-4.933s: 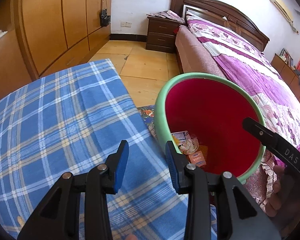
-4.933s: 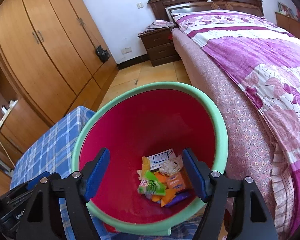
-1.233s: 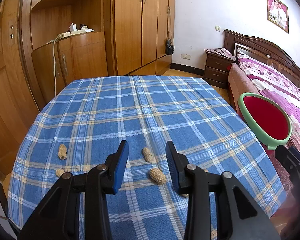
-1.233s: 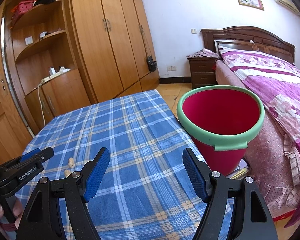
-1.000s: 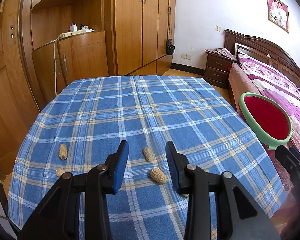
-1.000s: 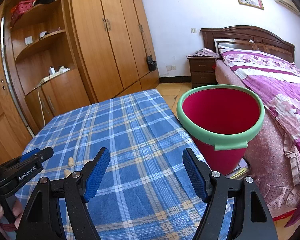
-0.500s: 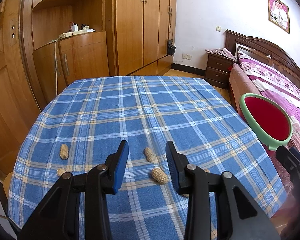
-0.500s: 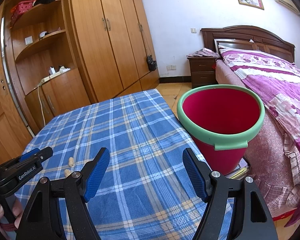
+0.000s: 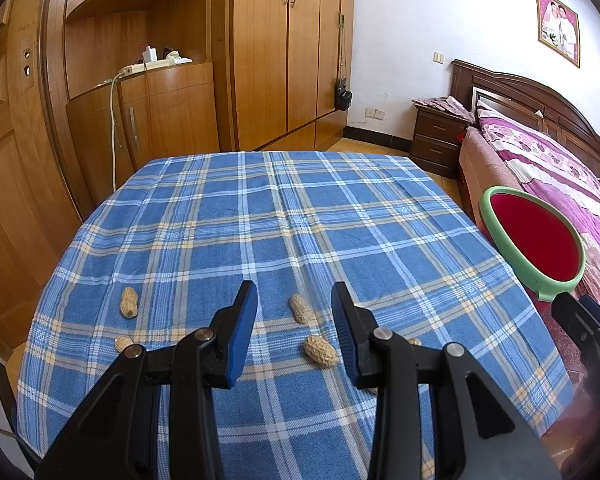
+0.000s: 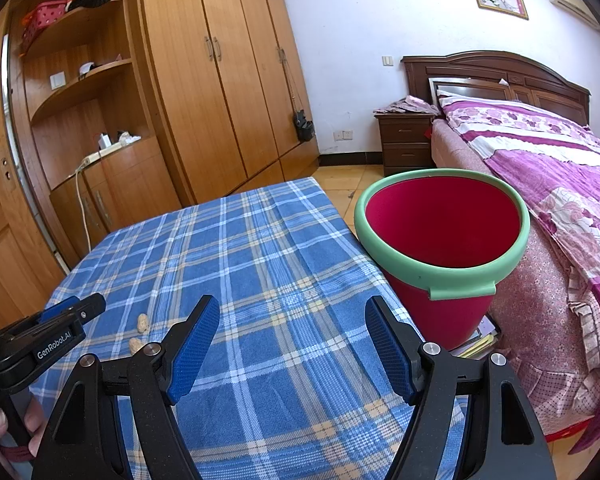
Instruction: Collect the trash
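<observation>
Several peanuts lie on the blue plaid tablecloth (image 9: 300, 216): one (image 9: 300, 308) and another (image 9: 320, 351) between my left fingers, one (image 9: 128, 302) and a small one (image 9: 122, 343) at the left. Two also show in the right wrist view (image 10: 142, 322). My left gripper (image 9: 294, 316) is open and empty, hovering over the near peanuts. My right gripper (image 10: 292, 334) is open and empty above the table's right side. The red bin with a green rim (image 10: 442, 248) stands beside the table on the right, also in the left wrist view (image 9: 534, 240).
A bed with a purple floral cover (image 10: 560, 176) stands right of the bin. Wooden wardrobes (image 9: 284, 52) line the far wall, a nightstand (image 9: 438, 140) sits by the bed. Papers (image 10: 478, 340) lie on the floor by the bin.
Since 4.9 s ago both grippers pulled back from the bin to the table's near side. In the last second almost nothing has moved.
</observation>
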A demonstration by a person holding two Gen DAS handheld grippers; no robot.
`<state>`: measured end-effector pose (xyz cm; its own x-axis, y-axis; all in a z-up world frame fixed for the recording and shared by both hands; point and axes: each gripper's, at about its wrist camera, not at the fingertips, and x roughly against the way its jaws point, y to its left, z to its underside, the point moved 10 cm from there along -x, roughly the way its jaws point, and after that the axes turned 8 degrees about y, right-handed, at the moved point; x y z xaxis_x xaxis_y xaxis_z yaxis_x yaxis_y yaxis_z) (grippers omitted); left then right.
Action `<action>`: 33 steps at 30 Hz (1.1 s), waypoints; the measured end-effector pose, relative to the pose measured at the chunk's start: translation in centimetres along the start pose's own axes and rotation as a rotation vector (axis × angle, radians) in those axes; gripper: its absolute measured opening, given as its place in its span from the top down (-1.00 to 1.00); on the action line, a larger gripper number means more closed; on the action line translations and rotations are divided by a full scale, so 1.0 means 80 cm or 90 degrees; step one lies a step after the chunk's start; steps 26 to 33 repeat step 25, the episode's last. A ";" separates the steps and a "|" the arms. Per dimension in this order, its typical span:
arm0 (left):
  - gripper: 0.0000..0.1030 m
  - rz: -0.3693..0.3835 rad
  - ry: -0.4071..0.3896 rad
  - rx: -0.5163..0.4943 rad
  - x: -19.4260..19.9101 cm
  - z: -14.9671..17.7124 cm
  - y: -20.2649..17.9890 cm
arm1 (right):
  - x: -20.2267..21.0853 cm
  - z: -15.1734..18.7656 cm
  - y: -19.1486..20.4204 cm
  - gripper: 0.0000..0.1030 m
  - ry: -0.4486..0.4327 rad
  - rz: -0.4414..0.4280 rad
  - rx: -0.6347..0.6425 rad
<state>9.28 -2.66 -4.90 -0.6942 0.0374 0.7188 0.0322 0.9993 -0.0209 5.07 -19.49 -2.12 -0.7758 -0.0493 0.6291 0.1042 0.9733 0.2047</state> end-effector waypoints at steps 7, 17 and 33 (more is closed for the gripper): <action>0.25 -0.001 0.001 0.004 -0.001 -0.001 0.004 | 0.000 0.000 0.000 -0.48 0.000 0.000 0.000; 0.25 -0.001 0.000 0.004 -0.001 -0.001 0.004 | 0.000 0.000 0.000 -0.48 0.000 0.000 0.000; 0.25 -0.002 0.000 0.007 0.001 -0.002 0.011 | 0.000 0.001 0.001 -0.48 0.001 0.000 0.001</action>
